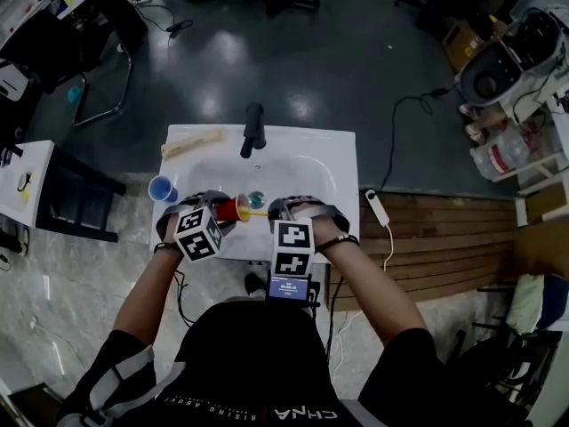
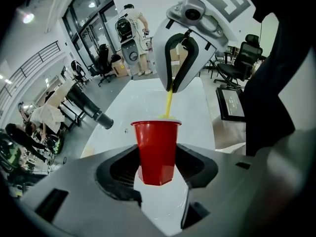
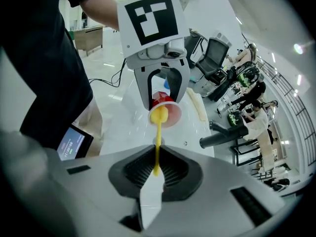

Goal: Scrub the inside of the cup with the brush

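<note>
Left gripper view: red cup [image 2: 156,152] sits centre frame, clamped in the left gripper [image 2: 158,177], mouth facing the right gripper [image 2: 174,87] at upper centre. The brush [image 2: 169,100], pinched by its yellow handle in the right gripper, lines up with the cup's long axis. The head is at the mouth, its depth hidden by the cup wall. Head view shows both over the sink [image 1: 342,154], jaws covered by marker cubes.

Lab workspace with office chairs [image 2: 245,53]

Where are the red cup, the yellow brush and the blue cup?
red cup [image 2: 156,152], left gripper view, its side wall.
yellow brush [image 3: 158,137], right gripper view, its thin handle.
blue cup [image 1: 162,188], head view, its open mouth.
</note>
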Motion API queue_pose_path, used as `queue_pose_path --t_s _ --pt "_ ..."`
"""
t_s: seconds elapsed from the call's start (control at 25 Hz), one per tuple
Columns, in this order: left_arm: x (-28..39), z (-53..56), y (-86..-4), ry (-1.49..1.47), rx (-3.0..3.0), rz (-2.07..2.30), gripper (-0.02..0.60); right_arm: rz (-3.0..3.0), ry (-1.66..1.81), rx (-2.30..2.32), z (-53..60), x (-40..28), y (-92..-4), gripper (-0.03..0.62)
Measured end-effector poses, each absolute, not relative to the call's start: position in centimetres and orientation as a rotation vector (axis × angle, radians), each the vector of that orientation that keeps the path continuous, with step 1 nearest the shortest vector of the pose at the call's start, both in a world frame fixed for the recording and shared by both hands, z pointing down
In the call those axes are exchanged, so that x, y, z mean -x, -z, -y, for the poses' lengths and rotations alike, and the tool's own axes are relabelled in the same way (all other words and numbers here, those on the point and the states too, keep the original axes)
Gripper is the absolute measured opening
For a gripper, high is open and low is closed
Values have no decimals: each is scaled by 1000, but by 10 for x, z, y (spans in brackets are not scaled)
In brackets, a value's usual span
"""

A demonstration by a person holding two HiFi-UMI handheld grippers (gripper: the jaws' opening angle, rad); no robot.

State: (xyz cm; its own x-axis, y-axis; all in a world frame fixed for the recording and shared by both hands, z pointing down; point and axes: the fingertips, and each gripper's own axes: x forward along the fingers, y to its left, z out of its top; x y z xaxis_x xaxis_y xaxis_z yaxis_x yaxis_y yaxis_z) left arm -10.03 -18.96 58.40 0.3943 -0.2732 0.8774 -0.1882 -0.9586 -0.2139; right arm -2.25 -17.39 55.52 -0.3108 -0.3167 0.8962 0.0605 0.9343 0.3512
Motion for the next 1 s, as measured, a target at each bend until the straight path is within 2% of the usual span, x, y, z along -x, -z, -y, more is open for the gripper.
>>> queue_pose_path --t_s 1.0 --pt "85 202 -586 1596 2642 -454 232 1829 316 -179 200 -11 -566 38"
